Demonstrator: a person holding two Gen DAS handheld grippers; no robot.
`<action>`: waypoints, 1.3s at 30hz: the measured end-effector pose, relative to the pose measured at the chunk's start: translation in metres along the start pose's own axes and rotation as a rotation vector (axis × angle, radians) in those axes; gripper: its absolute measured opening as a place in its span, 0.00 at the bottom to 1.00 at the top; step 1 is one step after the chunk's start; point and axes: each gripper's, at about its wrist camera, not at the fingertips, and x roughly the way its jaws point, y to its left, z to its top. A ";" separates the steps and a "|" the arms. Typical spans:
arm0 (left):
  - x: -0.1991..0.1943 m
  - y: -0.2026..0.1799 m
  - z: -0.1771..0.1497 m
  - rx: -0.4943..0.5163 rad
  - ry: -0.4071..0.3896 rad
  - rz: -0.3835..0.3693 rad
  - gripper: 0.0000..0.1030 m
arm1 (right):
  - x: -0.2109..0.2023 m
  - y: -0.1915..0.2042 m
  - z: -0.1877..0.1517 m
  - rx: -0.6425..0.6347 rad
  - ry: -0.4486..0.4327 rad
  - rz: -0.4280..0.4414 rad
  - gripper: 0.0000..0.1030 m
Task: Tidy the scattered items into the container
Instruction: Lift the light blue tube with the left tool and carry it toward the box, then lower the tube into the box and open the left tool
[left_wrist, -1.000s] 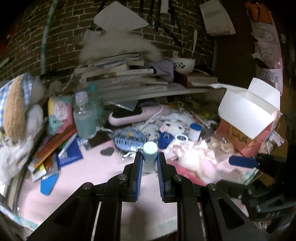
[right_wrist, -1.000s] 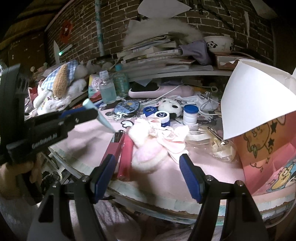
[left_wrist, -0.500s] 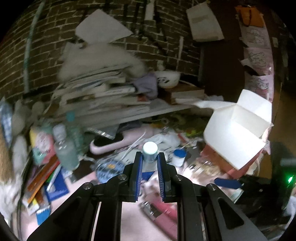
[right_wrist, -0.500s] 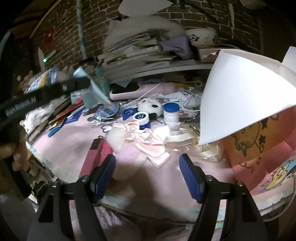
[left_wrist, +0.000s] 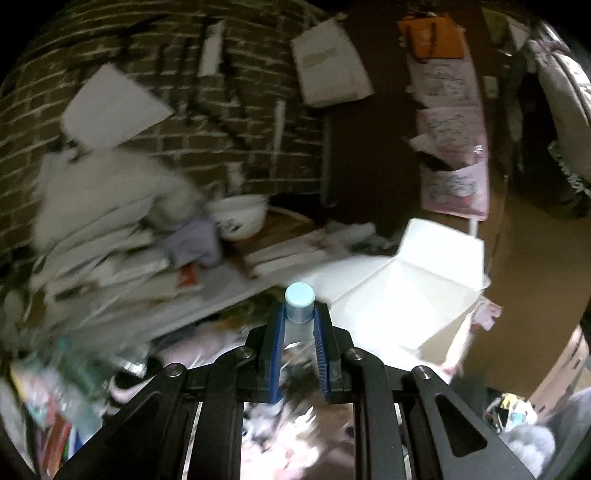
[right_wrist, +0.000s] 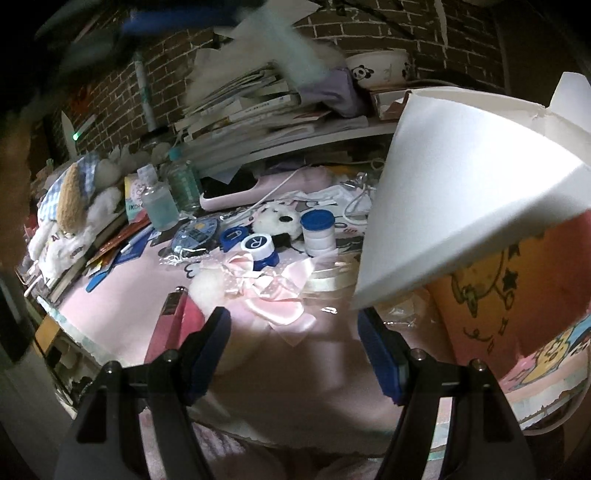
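My left gripper (left_wrist: 299, 322) is shut on a small clear bottle with a pale blue cap (left_wrist: 299, 302), held high above the table. The open white box (left_wrist: 410, 295) lies just ahead and to its right. In the right wrist view the same bottle (right_wrist: 295, 62) shows as a blur at the top. My right gripper (right_wrist: 293, 343) stands open over the pink table, nothing between its fingers. In front of it lie a pink ribbon bow (right_wrist: 269, 291), a pink flat case (right_wrist: 177, 325), a blue "R" lens case (right_wrist: 260, 249) and a blue-lidded white jar (right_wrist: 317, 232).
The white box flap (right_wrist: 465, 192) and a cartoon-printed box (right_wrist: 517, 306) crowd the right. Clear bottles (right_wrist: 159, 203), plush toys (right_wrist: 74, 206) and stacked books (right_wrist: 251, 110) fill the left and back. A panda bowl (right_wrist: 380, 66) sits on the shelf.
My left gripper has lifted the bottle off the table and swung up and right toward the white box. My right gripper has stayed open, drifting slightly closer to the table.
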 end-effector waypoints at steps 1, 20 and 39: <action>0.003 -0.005 0.007 0.011 0.000 -0.023 0.10 | 0.000 -0.001 0.000 0.002 -0.001 0.002 0.67; 0.113 -0.077 0.039 0.152 0.347 -0.216 0.10 | -0.001 -0.014 -0.006 0.048 0.002 0.050 0.67; 0.070 -0.061 0.035 0.111 0.182 -0.201 0.86 | 0.002 -0.013 -0.005 0.047 -0.001 0.039 0.67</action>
